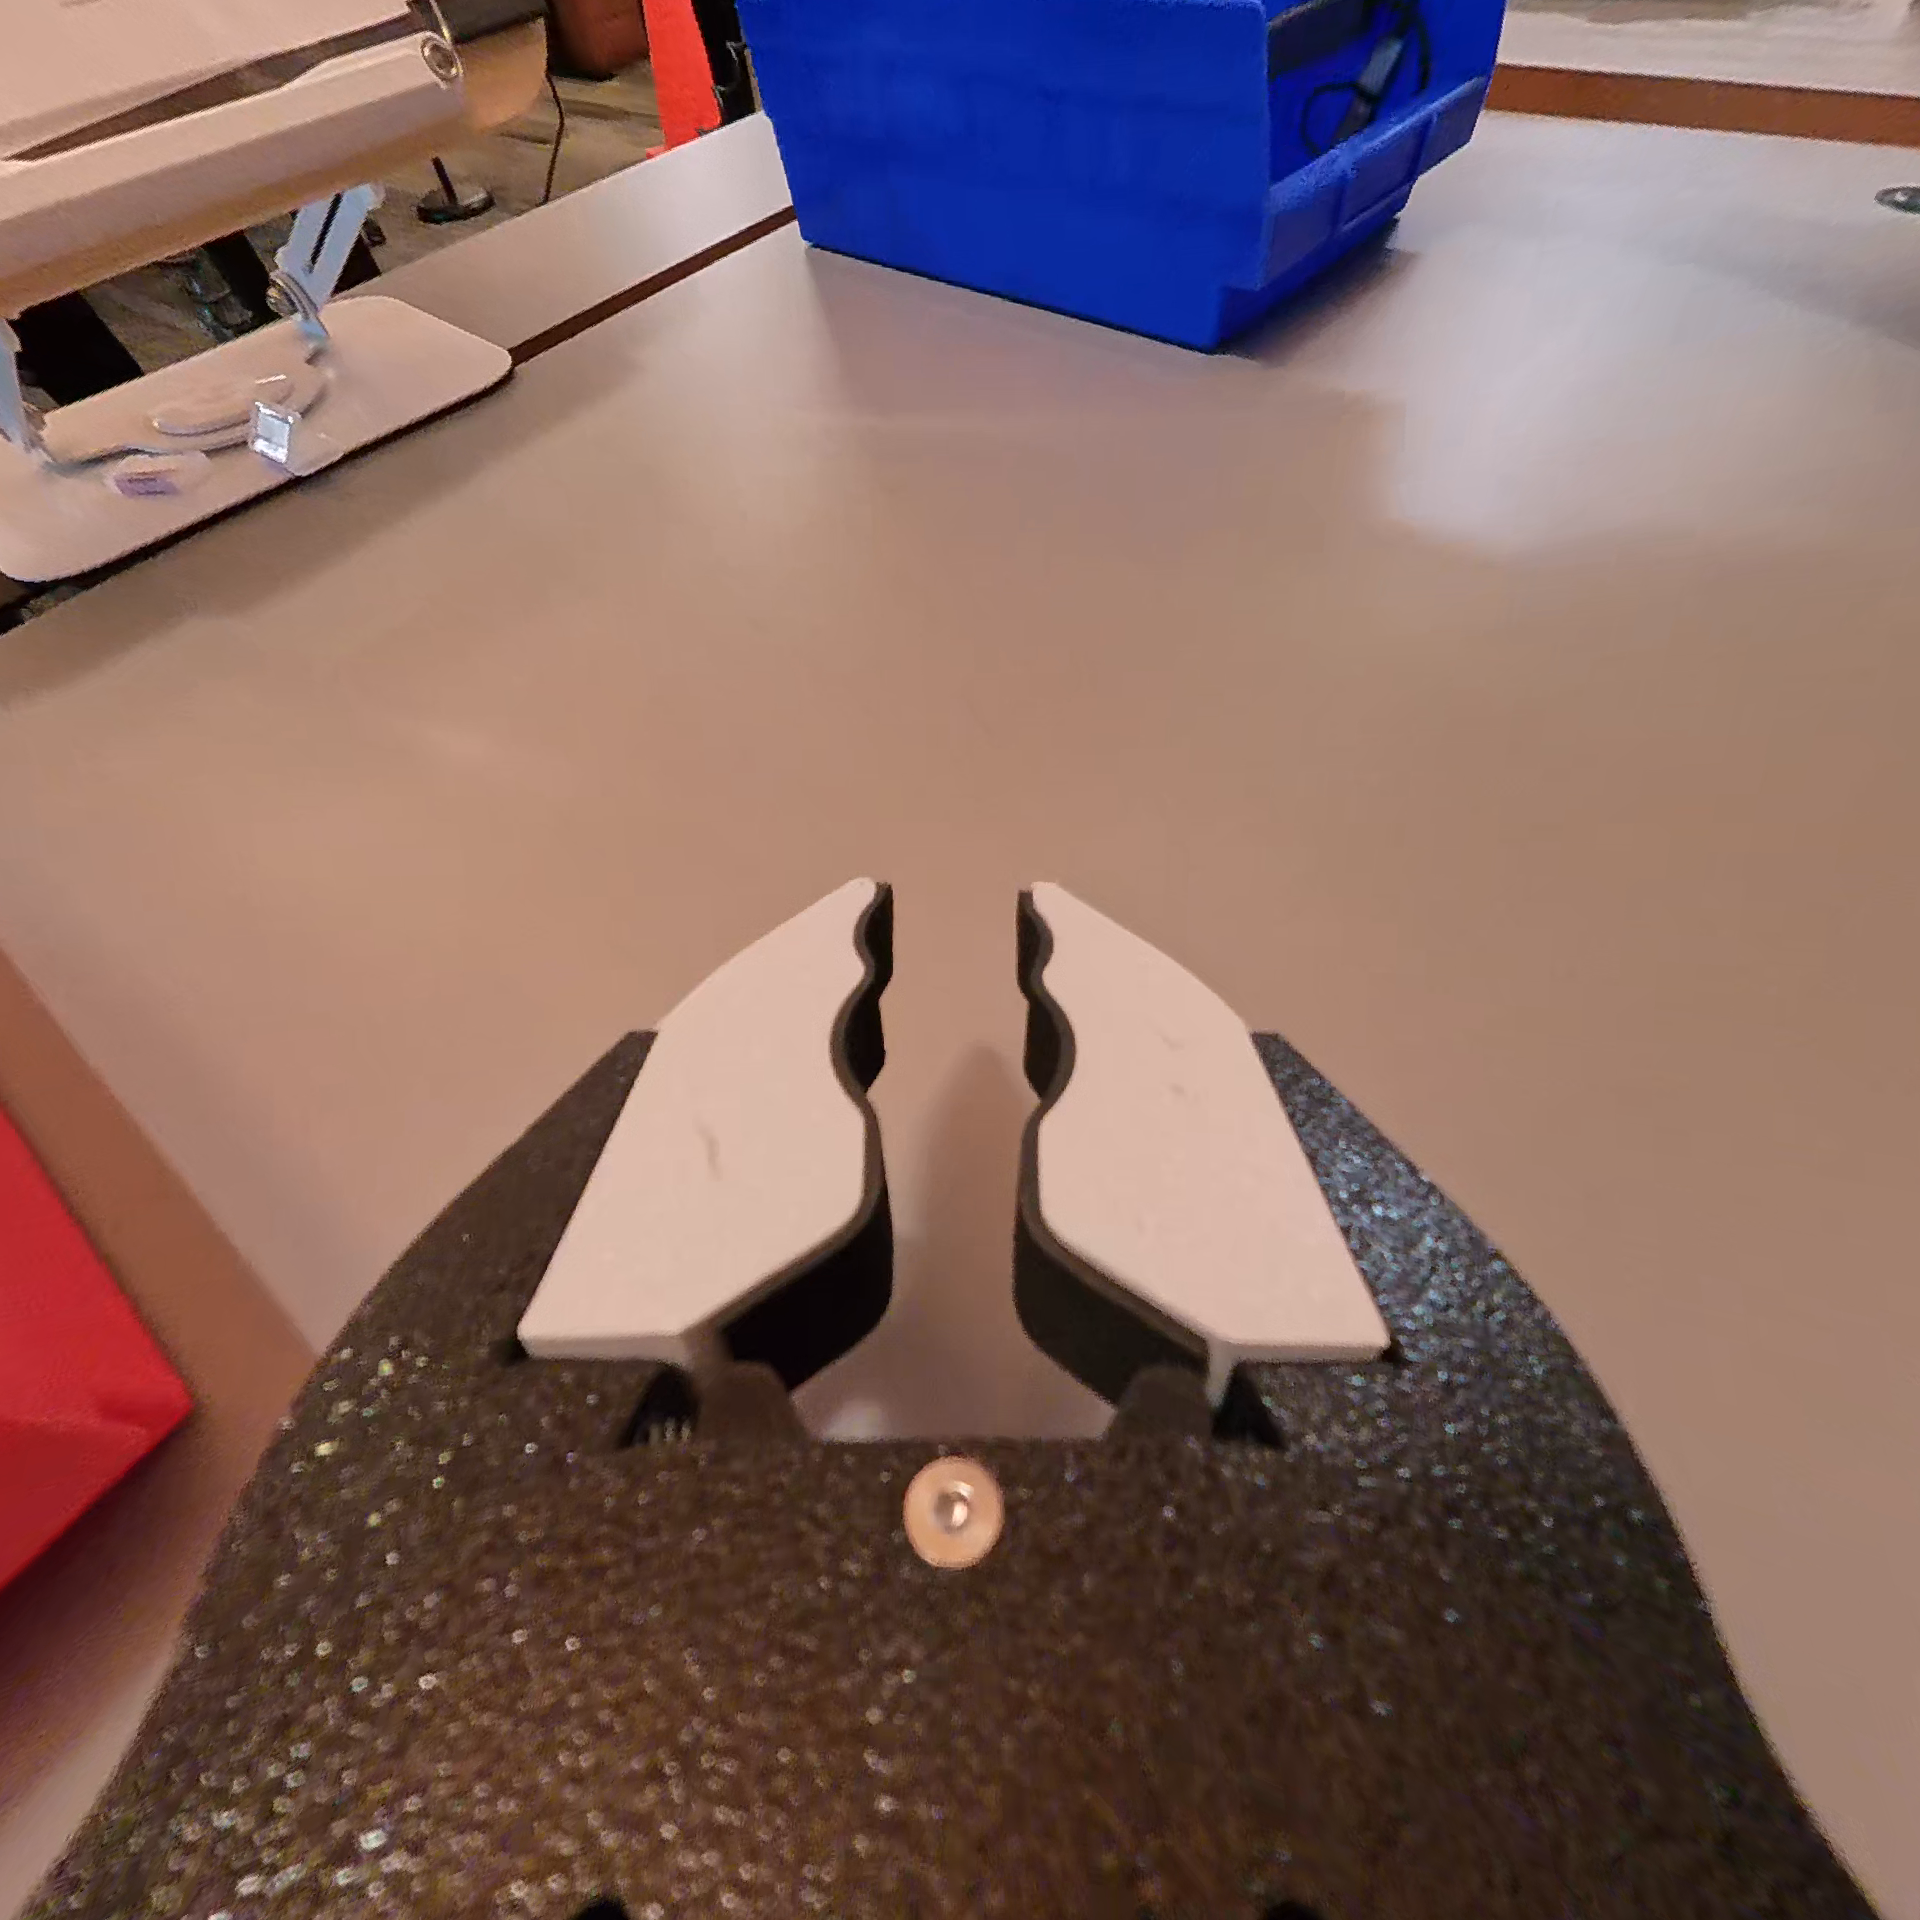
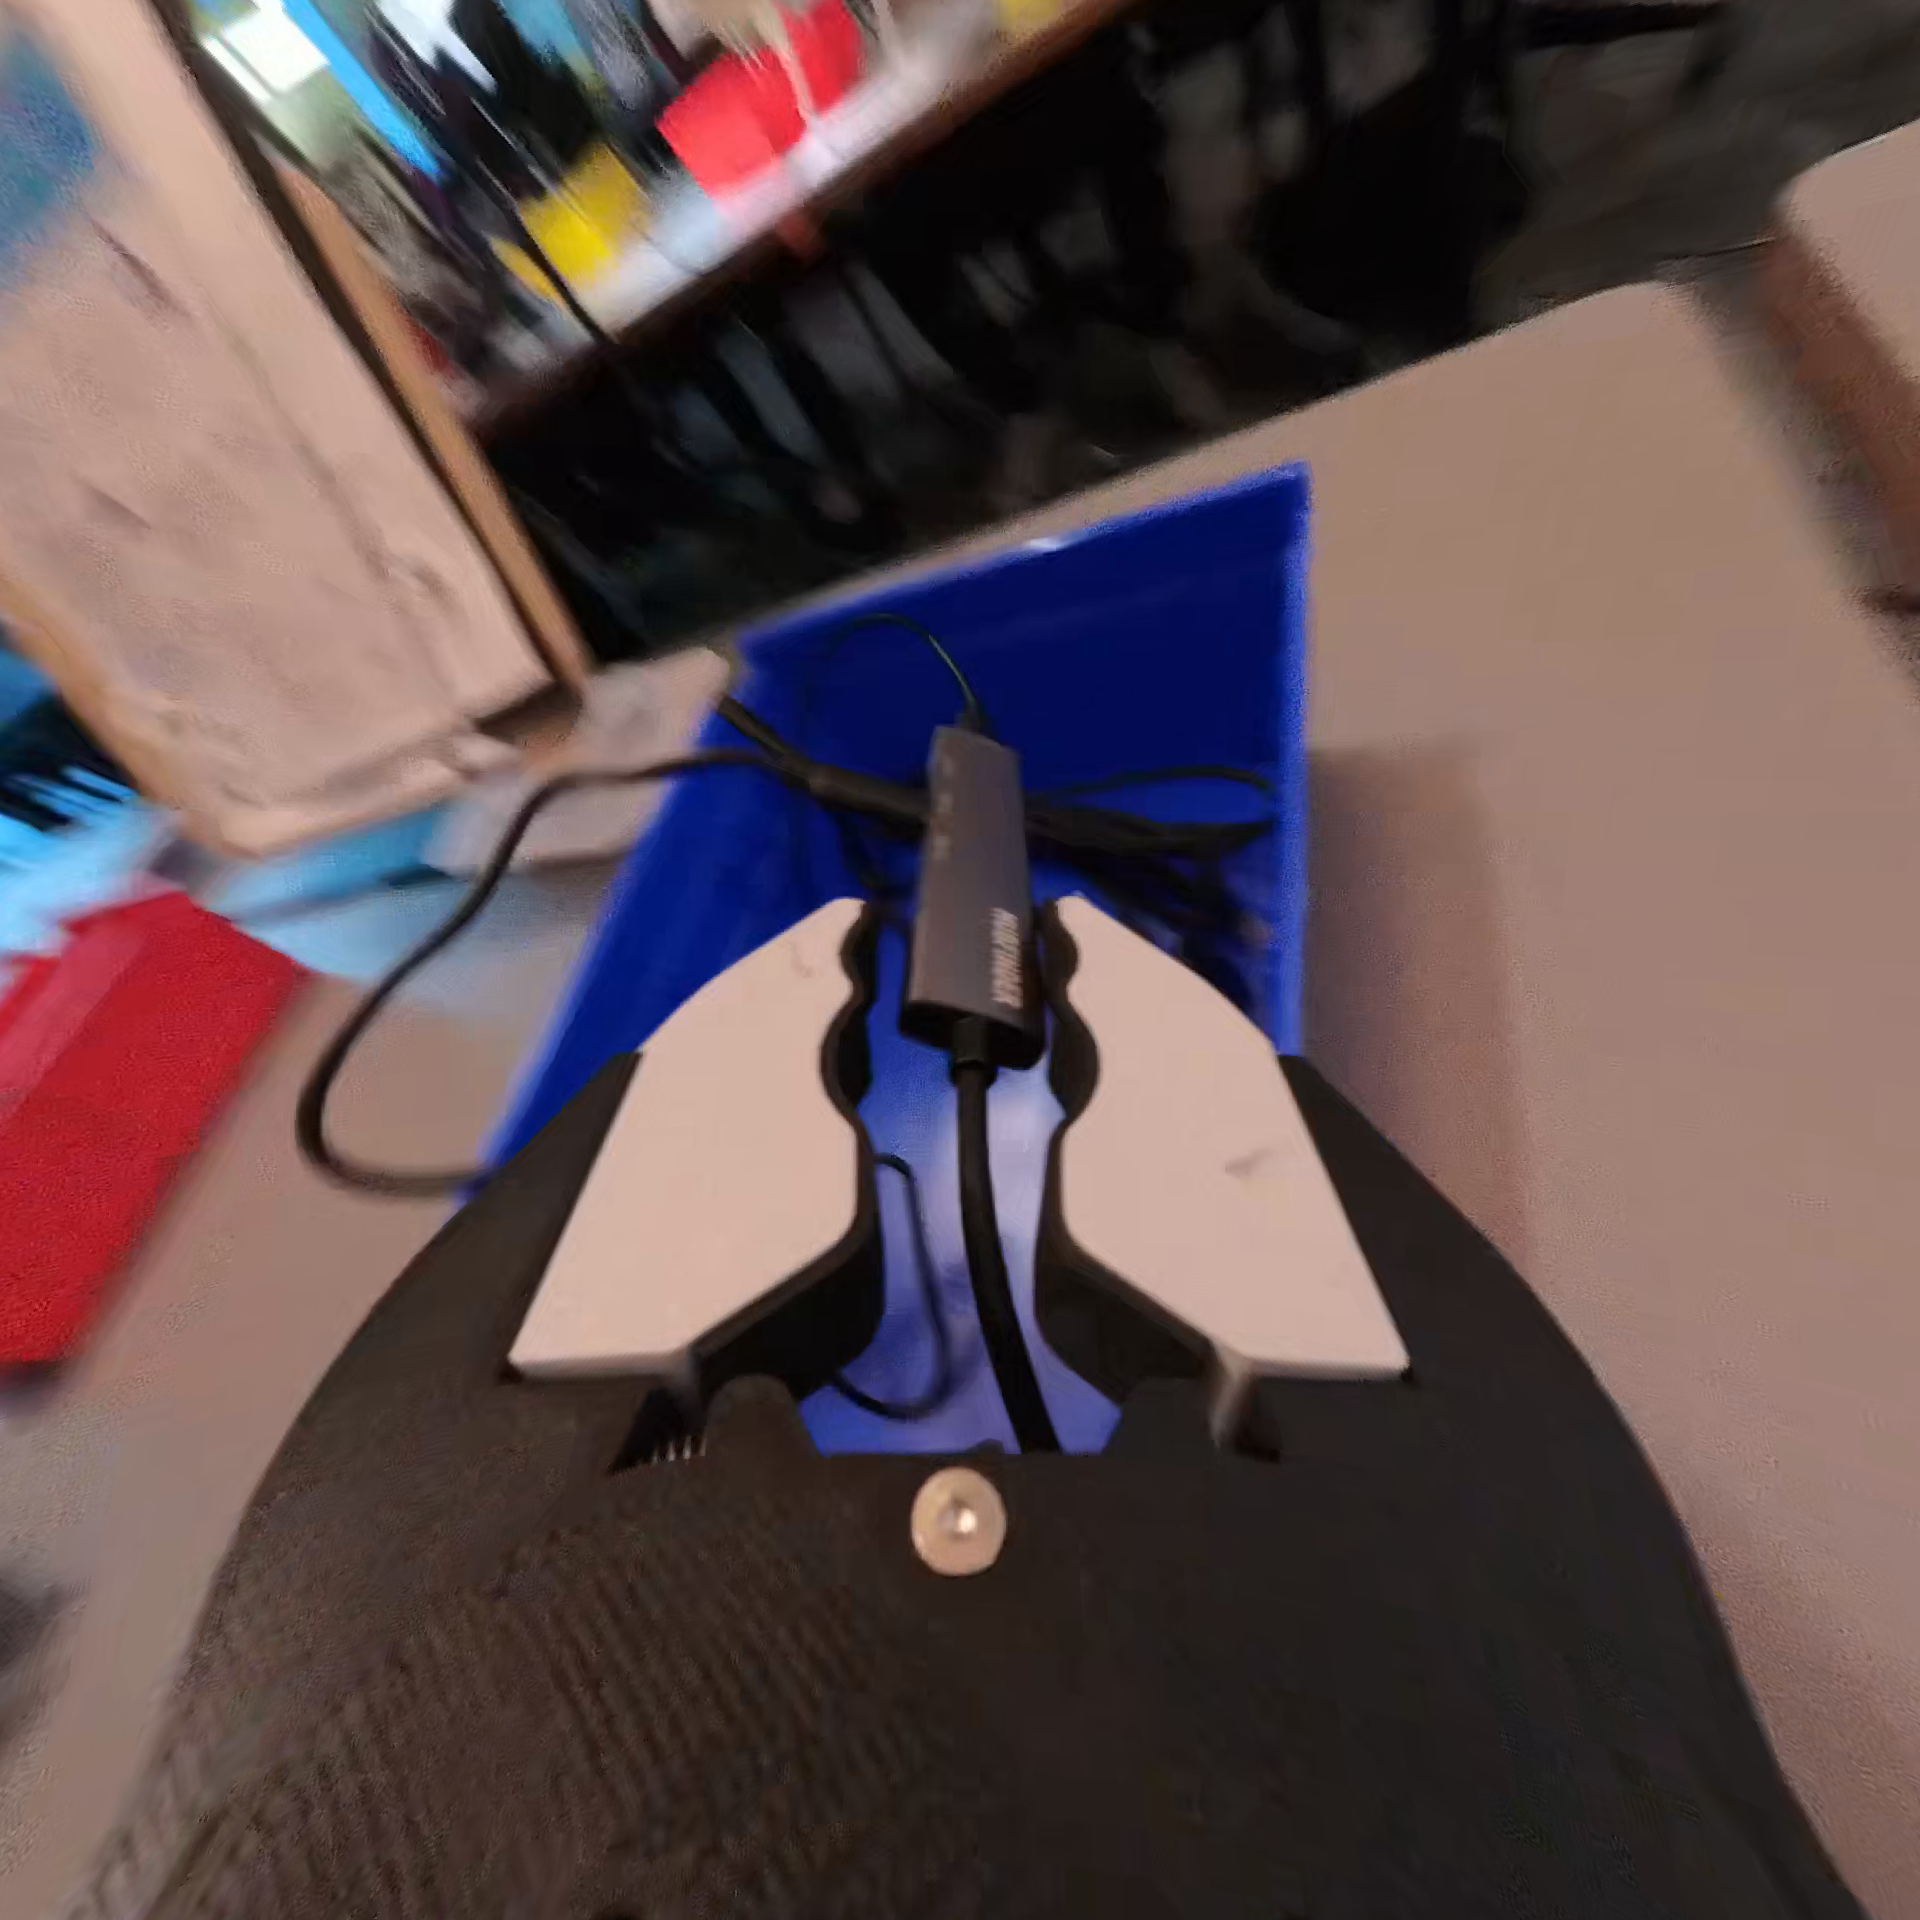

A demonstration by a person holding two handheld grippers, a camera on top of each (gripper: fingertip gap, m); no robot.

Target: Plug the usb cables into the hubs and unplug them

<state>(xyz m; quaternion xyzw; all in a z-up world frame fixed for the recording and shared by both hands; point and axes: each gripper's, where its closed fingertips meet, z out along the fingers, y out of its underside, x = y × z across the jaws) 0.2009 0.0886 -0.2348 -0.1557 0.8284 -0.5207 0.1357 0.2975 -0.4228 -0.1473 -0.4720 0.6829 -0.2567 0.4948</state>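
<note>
In the right wrist view, my right gripper (image 2: pixel 956 914) is over a blue bin (image 2: pixel 1143 623) and shut on the near end of a dark grey USB hub (image 2: pixel 971 862). The hub points away from me. Its thick black cable (image 2: pixel 982 1195) hangs down between the jaws. A thin black cable (image 2: pixel 343 1049) loops out over the bin's left side, and more cables lie tangled in the bin. In the left wrist view, my left gripper (image 1: pixel 956 894) is slightly open and empty, low over the bare grey table (image 1: pixel 1039 623). The blue bin (image 1: pixel 1018 135) stands far ahead of it, with a black cable (image 1: pixel 1361 83) showing inside.
A white laptop stand (image 1: pixel 312 384) sits at the table's far left. A red object (image 1: pixel 62 1351) lies beyond the table's left edge. In the blurred right wrist view a red bin (image 2: pixel 114 1122) is at the left, with shelves of coloured bins behind.
</note>
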